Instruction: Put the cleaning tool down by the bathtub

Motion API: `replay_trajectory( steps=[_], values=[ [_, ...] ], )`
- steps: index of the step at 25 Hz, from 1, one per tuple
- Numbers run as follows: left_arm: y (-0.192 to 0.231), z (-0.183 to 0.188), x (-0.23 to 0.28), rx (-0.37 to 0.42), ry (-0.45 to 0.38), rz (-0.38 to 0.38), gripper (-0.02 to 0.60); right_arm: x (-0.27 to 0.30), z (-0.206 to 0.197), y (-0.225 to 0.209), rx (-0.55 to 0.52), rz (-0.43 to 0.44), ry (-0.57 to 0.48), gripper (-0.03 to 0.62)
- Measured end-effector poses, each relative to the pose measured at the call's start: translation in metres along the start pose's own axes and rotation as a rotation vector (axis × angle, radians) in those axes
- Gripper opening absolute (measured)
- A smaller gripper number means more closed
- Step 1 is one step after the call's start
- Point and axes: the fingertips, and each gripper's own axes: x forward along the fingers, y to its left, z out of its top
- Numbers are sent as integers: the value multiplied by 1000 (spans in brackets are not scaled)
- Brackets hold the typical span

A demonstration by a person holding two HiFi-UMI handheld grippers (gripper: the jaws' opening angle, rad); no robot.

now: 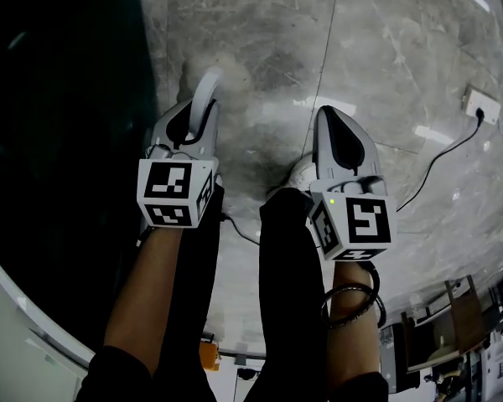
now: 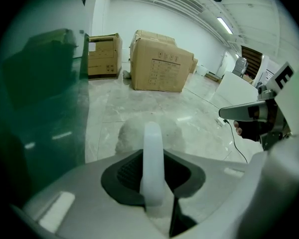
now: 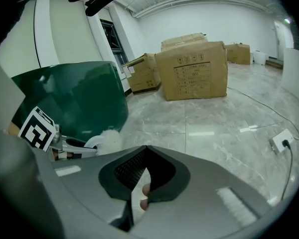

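Two bare forearms [image 1: 151, 291] are seen lowest in the head view, each ending in a grey, smooth-shelled gripper topped by one white cube [image 1: 174, 193] printed with black square markers. The left gripper [image 1: 197, 120] is held just beside the bathtub [image 1: 59, 141], a dark green, glossy, curved-walled shape. Its fingers [image 2: 89, 183] are clamped on the cleaning tool [image 2: 152, 158], whose single white, rounded handle rises between the ribbed black pads. The handle ends in one fluffy, pale head above the floor, near the bathtub's wall. The right gripper [image 1: 329, 114] is held farther from the bathtub, its fingers [image 3: 199, 203] brought together to a point with nothing gripped. The floor [image 1: 402, 57] is made up of grey, veined, polished marble tiles. One white socket block [image 1: 482, 103] with one black cable is seen well apart from the bathtub. At least three brown cardboard boxes [image 3: 194, 73] are stood beyond the bathtub.
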Motion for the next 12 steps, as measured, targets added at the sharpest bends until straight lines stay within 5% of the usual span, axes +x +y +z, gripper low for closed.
replay_trajectory(
  steps=[12],
  values=[
    [6,-45,45,-8,43,-16,89,40,-67,-16,2,7,103,26]
  ],
)
